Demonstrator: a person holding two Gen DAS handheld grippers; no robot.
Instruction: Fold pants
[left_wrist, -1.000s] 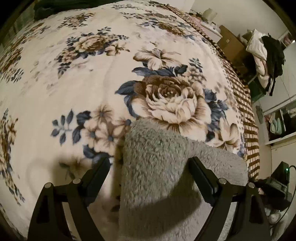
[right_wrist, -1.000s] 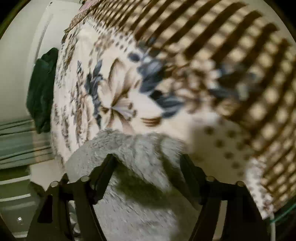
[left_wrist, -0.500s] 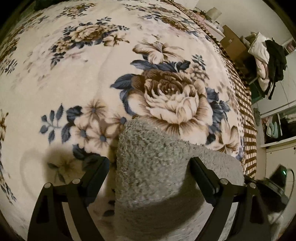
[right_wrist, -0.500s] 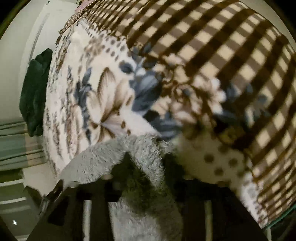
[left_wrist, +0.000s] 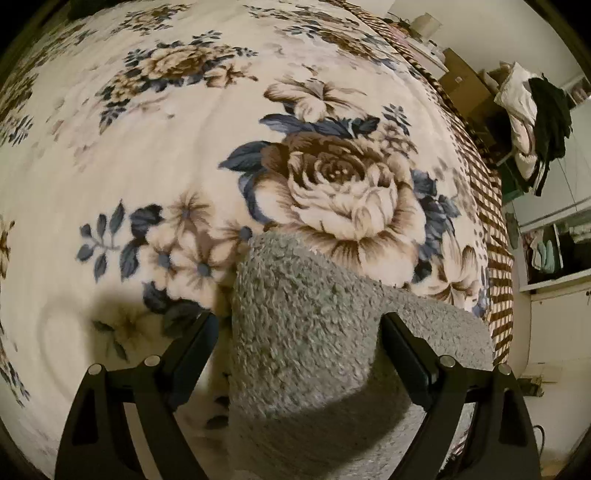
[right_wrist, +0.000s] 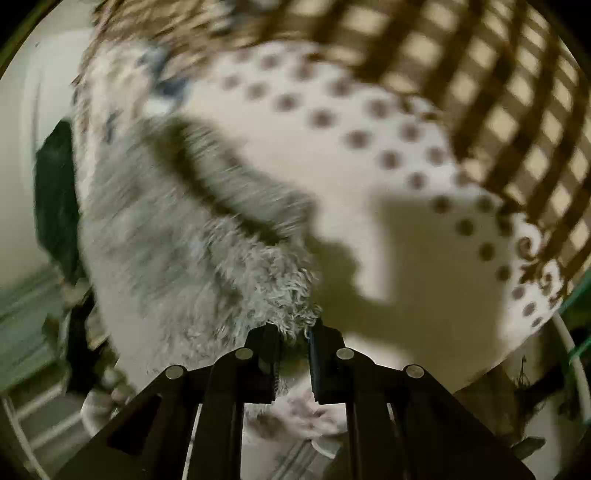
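Note:
Grey fleece pants lie on a floral blanket. In the left wrist view, one end of them runs up between the wide-spread fingers of my left gripper. That gripper is open; a gap shows at its left finger, and the fleece brushes the right one. In the blurred right wrist view, my right gripper is closing, its jaws nearly together with a tuft of the pants' edge pinched between them. The remaining fleece spreads up and left over the dotted part of the blanket.
The blanket's brown checked border marks the bed's right edge. Beyond it are cardboard boxes, a heap of clothes and open shelves. A dark green garment lies at the bed's left side.
My right gripper has dropped toward the bed and its jaws have gone from wide apart to pinched on the pants' edge. The left gripper has hardly moved and stays wide.

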